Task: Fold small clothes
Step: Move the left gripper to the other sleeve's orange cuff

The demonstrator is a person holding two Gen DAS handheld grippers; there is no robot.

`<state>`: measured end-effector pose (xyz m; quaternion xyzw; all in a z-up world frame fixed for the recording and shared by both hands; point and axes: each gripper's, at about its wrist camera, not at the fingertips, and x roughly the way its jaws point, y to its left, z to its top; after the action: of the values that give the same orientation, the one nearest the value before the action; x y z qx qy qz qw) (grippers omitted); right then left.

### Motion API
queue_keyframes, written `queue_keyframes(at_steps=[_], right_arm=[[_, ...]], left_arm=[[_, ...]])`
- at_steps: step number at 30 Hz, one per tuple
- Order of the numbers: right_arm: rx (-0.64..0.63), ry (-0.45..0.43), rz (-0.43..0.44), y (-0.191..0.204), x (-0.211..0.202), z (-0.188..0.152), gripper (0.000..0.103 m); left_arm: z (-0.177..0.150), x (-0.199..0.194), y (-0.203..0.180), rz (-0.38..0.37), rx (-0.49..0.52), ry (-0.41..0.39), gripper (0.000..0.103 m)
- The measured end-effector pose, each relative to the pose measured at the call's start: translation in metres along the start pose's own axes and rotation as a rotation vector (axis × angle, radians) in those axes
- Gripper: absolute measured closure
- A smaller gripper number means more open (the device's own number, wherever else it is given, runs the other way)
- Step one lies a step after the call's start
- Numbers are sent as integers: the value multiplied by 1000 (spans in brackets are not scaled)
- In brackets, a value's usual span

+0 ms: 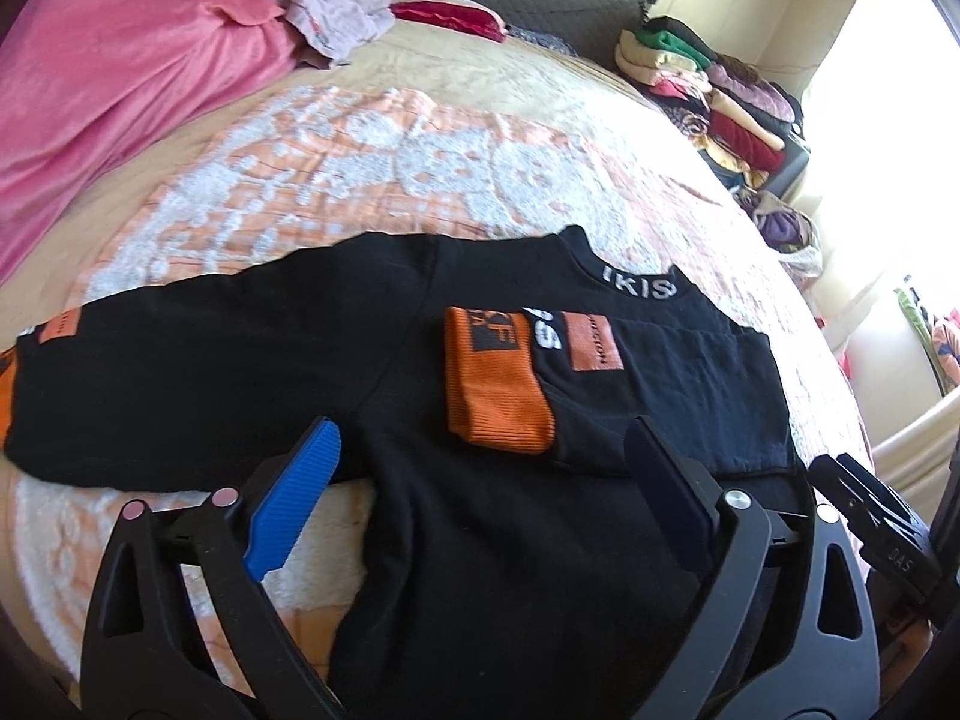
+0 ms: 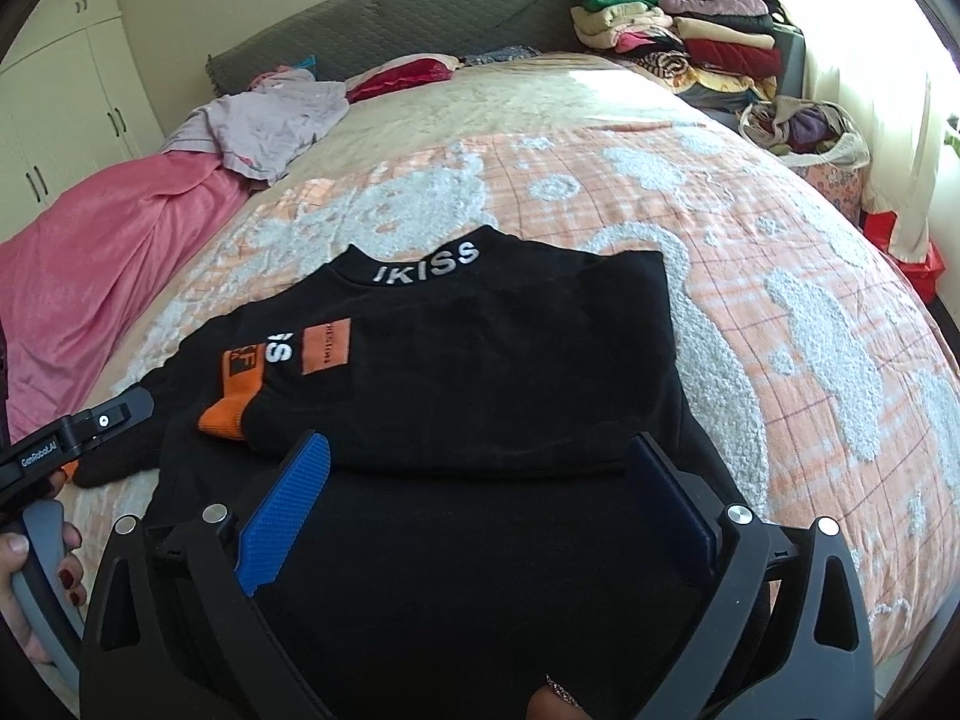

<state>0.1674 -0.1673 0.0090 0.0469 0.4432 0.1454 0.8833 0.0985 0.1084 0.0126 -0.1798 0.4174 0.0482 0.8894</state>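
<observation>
A small black sweatshirt [image 1: 336, 360] with orange cuffs and a white-lettered collar lies flat on the bed. Its right sleeve is folded in across the chest, orange cuff [image 1: 495, 384] on top. Its left sleeve stretches out to the left. The shirt also shows in the right wrist view [image 2: 492, 372], with the folded cuff [image 2: 231, 402]. My left gripper [image 1: 480, 450] is open and empty, hovering over the shirt's lower body. My right gripper [image 2: 480, 462] is open and empty over the shirt's lower right part.
The bed has an orange and white patterned blanket [image 2: 750, 276]. A pink blanket [image 1: 108, 102] and a crumpled lilac garment [image 2: 270, 120] lie at the left. Stacks of folded clothes [image 2: 678, 36] and a bag of clothes [image 2: 804, 132] stand at the far right by the headboard.
</observation>
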Motion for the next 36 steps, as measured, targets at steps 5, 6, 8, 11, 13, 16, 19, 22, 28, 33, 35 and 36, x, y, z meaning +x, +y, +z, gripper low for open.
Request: queue_keyframes(at_steps=[5, 6, 8, 11, 13, 16, 19, 22, 28, 33, 35, 36], right_arm=[[-29, -14, 18, 14, -6, 2, 5], [-35, -17, 20, 16, -7, 2, 5], [-48, -23, 28, 22, -9, 3, 5], [-67, -31, 44, 32, -12, 5, 5], [-81, -37, 51, 38, -14, 7, 5], [-103, -43, 66, 50, -15, 9, 5], [-124, -49, 83, 62, -16, 12, 5], [-149, -53, 101, 75, -15, 14, 5], [-202, -45, 137, 103, -9, 16, 5], [-243, -33, 168, 126, -4, 14, 5], [-257, -25, 178, 133, -1, 14, 5], [-265, -21, 182, 137, 0, 14, 5]], left_arm=[[0, -11, 11, 23, -19, -22, 10], [-1, -14, 15, 28, -24, -27, 10], [-1, -17, 19, 36, -33, -33, 10], [-1, -23, 27, 50, -41, -44, 10], [-1, -27, 32, 62, -48, -52, 10], [-2, -33, 40, 71, -61, -62, 10], [-2, -37, 49, 90, -69, -71, 10], [-2, -42, 58, 103, -83, -77, 10], [-3, -50, 76, 131, -110, -89, 10], [-5, -55, 94, 150, -145, -93, 10], [-7, -56, 101, 157, -159, -94, 10], [-9, -58, 106, 161, -170, -95, 10]])
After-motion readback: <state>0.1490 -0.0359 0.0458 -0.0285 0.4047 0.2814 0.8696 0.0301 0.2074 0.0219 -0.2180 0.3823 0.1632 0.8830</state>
